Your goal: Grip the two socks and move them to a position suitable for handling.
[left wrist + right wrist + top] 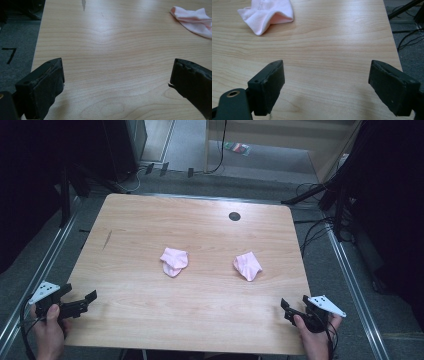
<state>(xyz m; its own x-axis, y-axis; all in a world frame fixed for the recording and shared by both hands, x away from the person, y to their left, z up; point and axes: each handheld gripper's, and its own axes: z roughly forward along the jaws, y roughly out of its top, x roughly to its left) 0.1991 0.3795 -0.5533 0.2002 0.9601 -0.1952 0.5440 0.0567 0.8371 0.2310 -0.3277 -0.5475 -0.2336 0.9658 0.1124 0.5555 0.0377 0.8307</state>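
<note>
Two small pink socks lie crumpled on the wooden table (150,220). The left sock (174,261) rests near the middle, the right sock (247,265) a little to its right. My left gripper (80,301) hovers at the table's front left corner, open and empty. In the left gripper view its gripper (117,80) frames bare wood, with the left sock (193,21) far off at the top right. My right gripper (295,307) stands open at the front right corner. In the right gripper view its gripper (325,85) holds nothing, and the right sock (267,13) lies ahead at the upper left.
A round dark hole (234,216) sits near the table's far edge, and a short dark streak (107,239) marks the left side. Cables (312,232) and black stands crowd the floor beyond the right edge. Metal rails run along both sides.
</note>
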